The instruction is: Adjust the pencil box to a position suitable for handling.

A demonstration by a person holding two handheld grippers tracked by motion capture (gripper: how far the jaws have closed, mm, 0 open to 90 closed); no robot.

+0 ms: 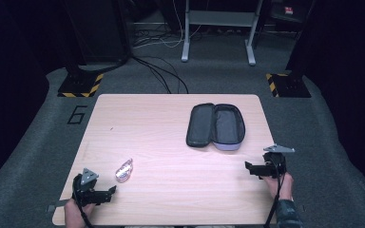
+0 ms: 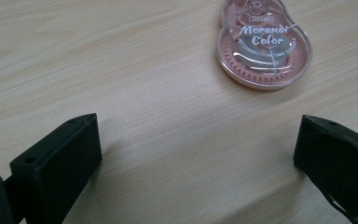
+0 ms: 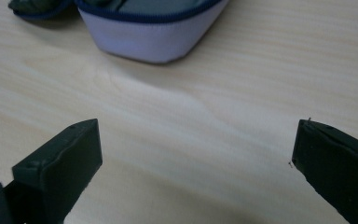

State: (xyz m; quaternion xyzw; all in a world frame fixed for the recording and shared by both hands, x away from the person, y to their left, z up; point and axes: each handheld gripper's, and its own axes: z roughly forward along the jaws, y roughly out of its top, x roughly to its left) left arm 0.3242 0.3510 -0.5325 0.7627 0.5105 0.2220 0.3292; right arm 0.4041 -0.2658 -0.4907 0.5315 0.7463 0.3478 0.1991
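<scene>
A clear pink correction tape dispenser point(image 1: 124, 170) lies on the wooden table point(image 1: 171, 142) at the front left; its label reads "Morandi Color" in the left gripper view point(image 2: 264, 49). My left gripper point(image 1: 110, 192) rests near the front left corner, open, a short way short of the dispenser, nothing between its jaws point(image 2: 198, 154). An open pencil case point(image 1: 216, 125), dark inside with a lilac shell, lies at the right back of the table. My right gripper point(image 1: 248, 167) is open at the right edge, in front of the case point(image 3: 156, 32), holding nothing point(image 3: 196, 158).
The table stands on grey carpet. Beyond it are cables on the floor point(image 1: 164, 71), a grey desk frame point(image 1: 218, 28) and two stands with yellow-black striped bases point(image 1: 81, 85) point(image 1: 287, 84). A "6" mark point(image 1: 77, 114) is on the floor left of the table.
</scene>
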